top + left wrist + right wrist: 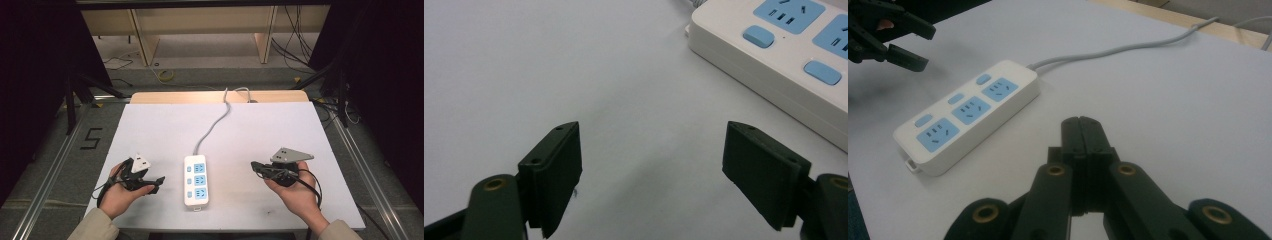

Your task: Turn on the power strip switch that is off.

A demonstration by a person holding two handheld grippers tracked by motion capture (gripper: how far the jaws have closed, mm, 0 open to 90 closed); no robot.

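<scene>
white plastic power strip with blue sockets (195, 181): rigid, light, probably slippery; grip across its long sides | left hand-held gripper (651, 167) wide, empty | right hand-held gripper (1082, 131) closed, empty

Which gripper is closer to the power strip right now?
Left, narrowly. The left gripper, jaws open, sits just left of the power strip. The right gripper, jaws shut, sits farther off to its right.

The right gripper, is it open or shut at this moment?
Shut. In the right gripper view the right gripper has its two black jaws pressed flat together, with nothing between them, above the white table.
</scene>
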